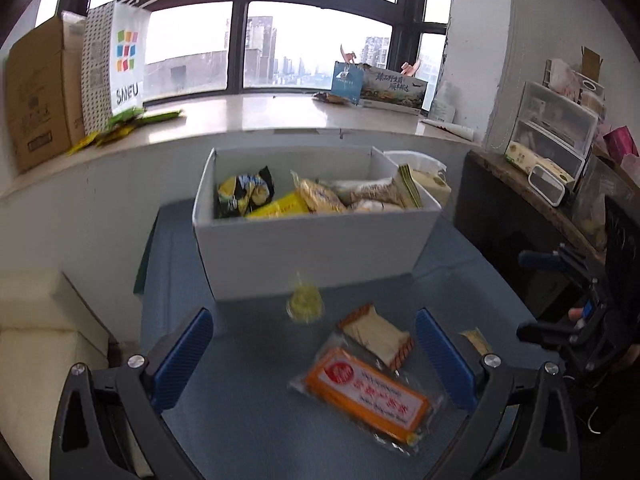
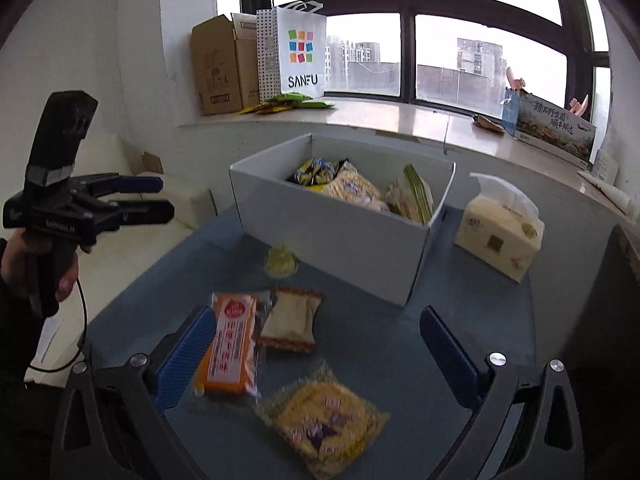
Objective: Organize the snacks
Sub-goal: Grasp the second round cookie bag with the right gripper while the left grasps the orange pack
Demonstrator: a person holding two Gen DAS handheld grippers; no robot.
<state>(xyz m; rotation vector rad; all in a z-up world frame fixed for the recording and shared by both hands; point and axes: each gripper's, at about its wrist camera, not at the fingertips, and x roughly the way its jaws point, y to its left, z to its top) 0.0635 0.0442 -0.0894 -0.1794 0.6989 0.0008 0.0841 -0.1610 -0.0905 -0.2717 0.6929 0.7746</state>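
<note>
A white box point(image 1: 316, 240) point(image 2: 344, 240) holding several snack packets stands on the blue table point(image 1: 240, 420) point(image 2: 380, 344). In front of it lie a small yellow-green jelly cup point(image 1: 305, 303) point(image 2: 281, 262), a white packet with orange ends point(image 1: 376, 335) point(image 2: 290, 320), an orange bar packet point(image 1: 366, 394) point(image 2: 232, 350) and a yellow noodle packet point(image 2: 324, 420). My left gripper point(image 1: 314, 356) is open and empty above the table, the packets between its fingers. It also shows in the right wrist view point(image 2: 156, 198). My right gripper point(image 2: 316, 356) is open and empty over the noodle packet.
A tissue pack point(image 2: 500, 232) stands right of the box. The windowsill holds a cardboard box point(image 2: 222, 68), a SANFU bag point(image 2: 300, 56), green sachets point(image 2: 292, 102) and a printed carton point(image 2: 552, 128). A dark shelf with plastic drawers point(image 1: 552, 132) is at the right. White cushions point(image 1: 36, 320) are at the left.
</note>
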